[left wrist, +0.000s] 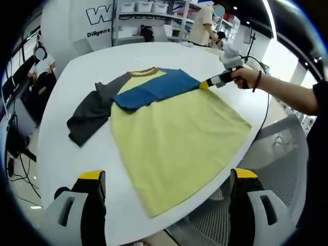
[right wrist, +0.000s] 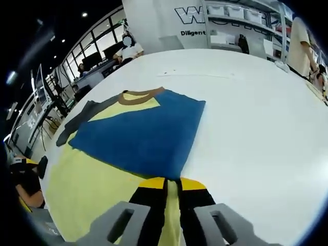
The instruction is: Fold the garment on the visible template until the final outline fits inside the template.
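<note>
Right gripper [right wrist: 172, 185] pinching yellow shirt [left wrist: 174, 138] on white table [left wrist: 66, 154], left gripper [left wrist: 166, 184] spread.

— Left gripper [left wrist: 166, 187]?
— Held low, jaws spread wide, nothing between them.
— Right gripper [right wrist: 173, 190]?
— Jaws pressed together, pinching the blue sleeve [right wrist: 141, 134]; gripped by a hand [left wrist: 246, 78], forearm outstretched, wristband on.
</note>
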